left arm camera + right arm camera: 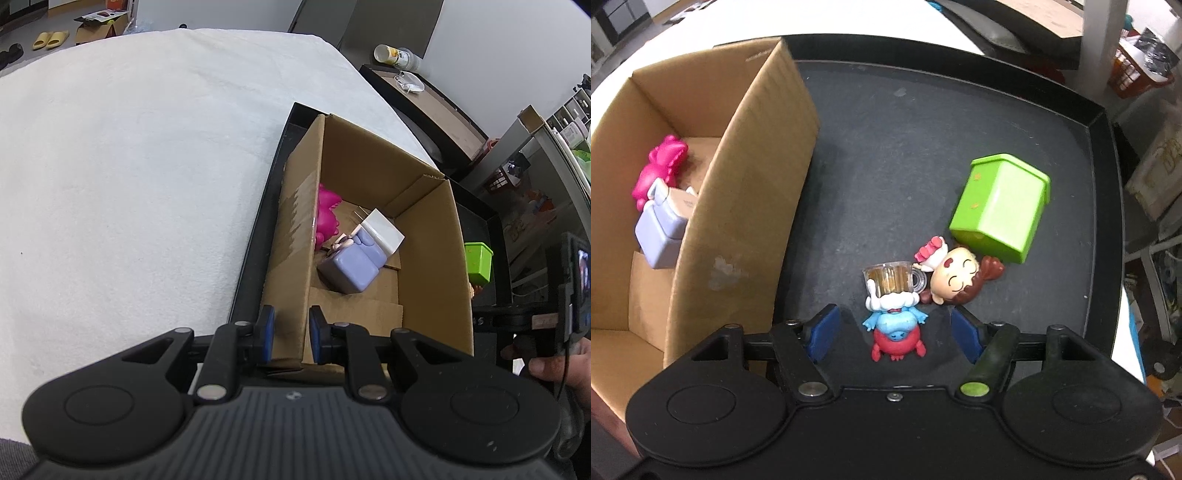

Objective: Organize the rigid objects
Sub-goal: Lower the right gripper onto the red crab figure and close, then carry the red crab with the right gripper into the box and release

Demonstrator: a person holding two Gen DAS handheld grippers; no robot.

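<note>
A: Right claw (892, 334) hangs over the black tray (1102, 122), blue pads either side of the blue-and-red figure (895, 332) at lower centre of the right wrist view, but not touching it. Released, I'd say.

B: And the left claw (291, 334)?

A: Clenched on the near wall of the cardboard box (432, 236), lower centre of the left view (bracing it, by the look).

B: Progress?

A: Partly done, I reckon. In the box: a pink toy (661, 166), a lilac block (659, 232) and a white cube (382, 230).

B: Left out?

A: On the tray: the figure with its little glass mug (894, 280), a smiling doll (955, 278) touching the mug's handle, and a green box (999, 208) on its side, centre right.
</note>
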